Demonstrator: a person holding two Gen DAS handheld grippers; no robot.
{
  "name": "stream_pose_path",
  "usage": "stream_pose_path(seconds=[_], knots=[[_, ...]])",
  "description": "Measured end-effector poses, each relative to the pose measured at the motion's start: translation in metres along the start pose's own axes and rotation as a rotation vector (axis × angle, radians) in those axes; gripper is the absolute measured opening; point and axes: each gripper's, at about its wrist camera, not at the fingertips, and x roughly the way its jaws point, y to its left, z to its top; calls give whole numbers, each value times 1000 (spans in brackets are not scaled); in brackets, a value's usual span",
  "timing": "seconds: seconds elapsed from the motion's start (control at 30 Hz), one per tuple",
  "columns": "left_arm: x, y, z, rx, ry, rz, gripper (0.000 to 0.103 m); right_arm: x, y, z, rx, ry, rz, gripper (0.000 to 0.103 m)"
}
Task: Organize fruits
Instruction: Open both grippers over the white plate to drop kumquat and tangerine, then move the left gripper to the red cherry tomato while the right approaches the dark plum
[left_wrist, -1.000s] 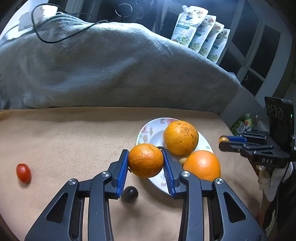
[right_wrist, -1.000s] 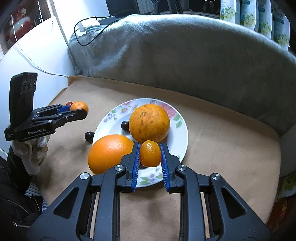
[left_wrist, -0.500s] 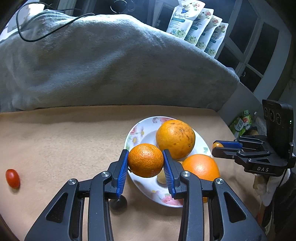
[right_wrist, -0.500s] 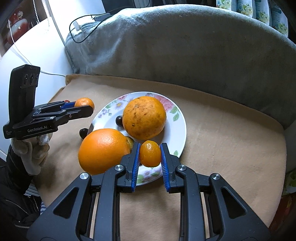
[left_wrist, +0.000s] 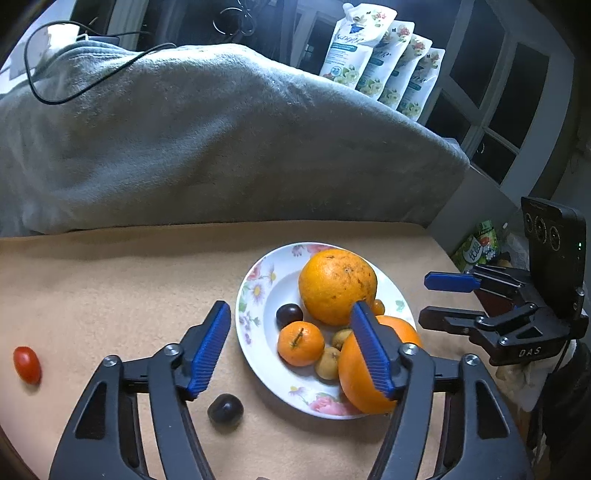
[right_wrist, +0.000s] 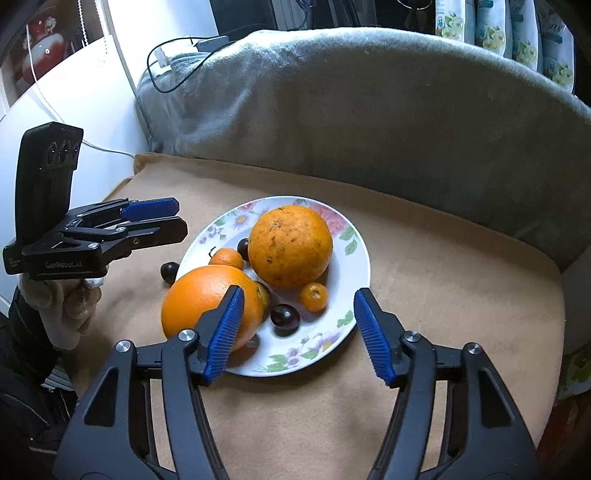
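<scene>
Since the earlier frames both tools have let go: the mandarin the left tool carried now lies on the floral plate, and the kumquat from the right tool lies there too. Both tools have their jaws spread wide with nothing between them.

On the plate, per both wrist views: large speckled orange at the back, smooth orange at the near rim and overhanging it, mandarin, kumquat, two dark grapes, and two small tan-yellow fruits, kind unclear, tucked between the mandarin and the smooth orange.

Off the plate, on the tan cloth of the desk: a dark round fruit just beside the plate's near-left rim, below the left tool; a cherry tomato well apart at far left. Grey blanket heaped behind.

Judgement: task mostly done. Two loose pieces appear left; the dark fruit is the nearer pick for the left tool, the tomato after. The smooth orange sits precariously and may roll if nudged.
</scene>
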Motion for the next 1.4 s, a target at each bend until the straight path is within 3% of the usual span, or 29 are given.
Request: stream_pose_path(seconds=[0.07, 0.27, 0.77, 1.4], knots=[[-1, 0, 0, -6, 0, 4, 77, -2, 1, 0, -6, -5, -8, 80], [-7, -2, 0, -6, -8, 30, 80, -7, 6, -2, -24, -21, -44, 89], [-31, -14, -1, 49, -61, 95, 80, -28, 21, -5, -4, -85, -124, 90], [-79, -5, -14, 58, -134, 154, 80, -53, 75, -13, 26, -180, -107, 90]])
